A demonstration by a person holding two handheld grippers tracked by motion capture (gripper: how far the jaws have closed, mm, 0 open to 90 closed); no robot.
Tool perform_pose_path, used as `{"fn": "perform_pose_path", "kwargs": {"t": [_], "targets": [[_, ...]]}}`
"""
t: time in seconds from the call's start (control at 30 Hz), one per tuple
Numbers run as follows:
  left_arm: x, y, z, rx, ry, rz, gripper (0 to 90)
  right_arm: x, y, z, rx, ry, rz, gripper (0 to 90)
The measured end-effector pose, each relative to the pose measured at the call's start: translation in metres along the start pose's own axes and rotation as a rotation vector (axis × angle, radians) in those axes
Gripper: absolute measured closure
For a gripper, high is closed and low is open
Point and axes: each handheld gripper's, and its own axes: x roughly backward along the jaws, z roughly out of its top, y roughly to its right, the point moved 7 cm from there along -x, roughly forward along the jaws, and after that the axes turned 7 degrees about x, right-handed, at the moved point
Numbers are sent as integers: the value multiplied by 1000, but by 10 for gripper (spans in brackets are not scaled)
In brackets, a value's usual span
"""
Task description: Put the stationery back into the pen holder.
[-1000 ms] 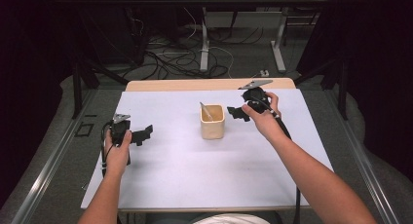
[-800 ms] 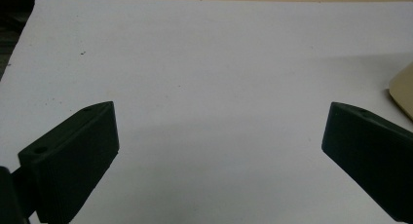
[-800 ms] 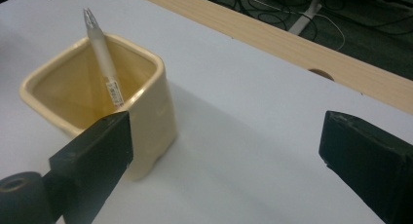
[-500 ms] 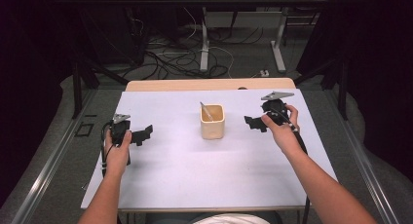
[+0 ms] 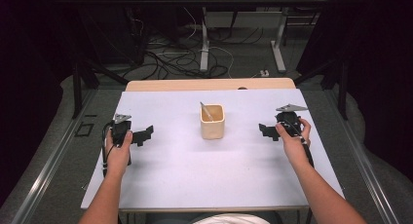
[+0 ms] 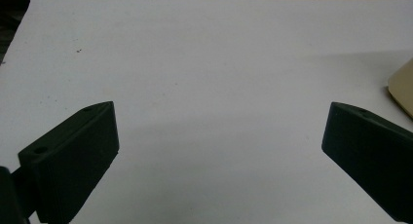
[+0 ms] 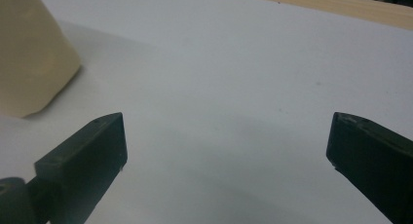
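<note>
High view sets the beige cup (image 5: 213, 122), a stick leaning inside it, mid-surface (image 5: 195, 185) between my two hands. My left gripper (image 5: 141, 135) rests well off to its left, jaws spread wide on nothing. My right gripper (image 5: 267, 132) sits to its right, jaws likewise released and empty.

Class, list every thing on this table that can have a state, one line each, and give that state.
Cup: upright on the white table, apart from both tools.
Stick: inside the cup, leaning, its end above the rim.
Left tool: open, nothing between its jaws, low over the table.
Right tool: open, nothing between its jaws, beside the cup but apart from it.
</note>
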Motion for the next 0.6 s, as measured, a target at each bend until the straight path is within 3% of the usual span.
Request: {"fn": "perform_pose_path", "kwargs": {"t": [0.23,0.6], "targets": [[0,0,0,0,-2,-1,1,-2,11,-14,-21,-9,-24,48],[0,-1,0,3,2,-2,1,-5,13,-26,-81,-19,0,56]]}}
